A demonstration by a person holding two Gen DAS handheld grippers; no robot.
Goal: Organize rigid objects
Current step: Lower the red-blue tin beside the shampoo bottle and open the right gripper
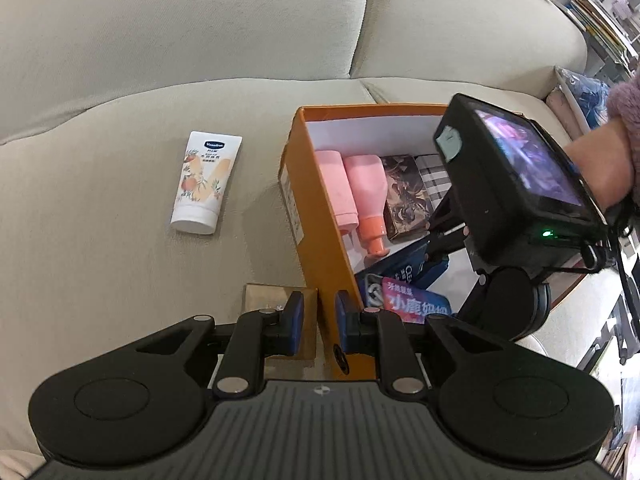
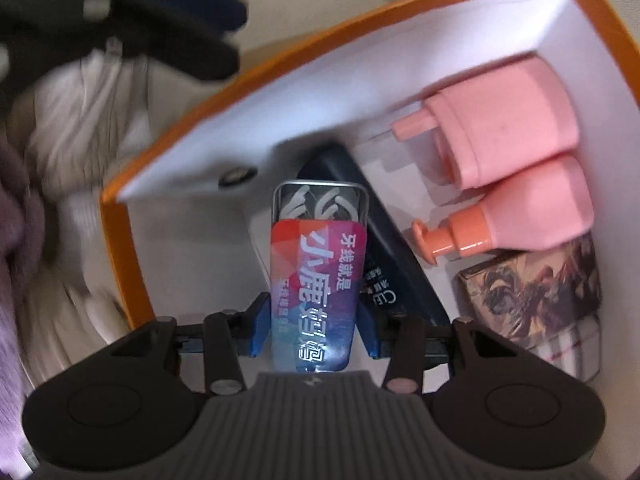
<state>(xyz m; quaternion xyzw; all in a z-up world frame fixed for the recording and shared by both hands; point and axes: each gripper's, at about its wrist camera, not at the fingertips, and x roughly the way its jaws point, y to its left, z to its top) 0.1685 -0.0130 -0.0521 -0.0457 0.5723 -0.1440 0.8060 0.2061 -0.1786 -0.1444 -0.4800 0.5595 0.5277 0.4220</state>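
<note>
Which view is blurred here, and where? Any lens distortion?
Right wrist view: motion blur smears the upper left, while the floss pack and orange box stay fairly sharp. Left wrist view: crisp throughout, but fisheye bends the sofa seams.

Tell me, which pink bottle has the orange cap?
The pink bottle beside the patterned box. The other pink bottle, nearer the box wall, has a pink cap.

Sofa (image 1: 120, 168): tube (image 1: 204, 182), orange box (image 1: 316, 216).

Floss case (image 2: 316, 292) upright in orange box (image 2: 120, 240), beside pink bottles (image 2: 516, 184).
</note>
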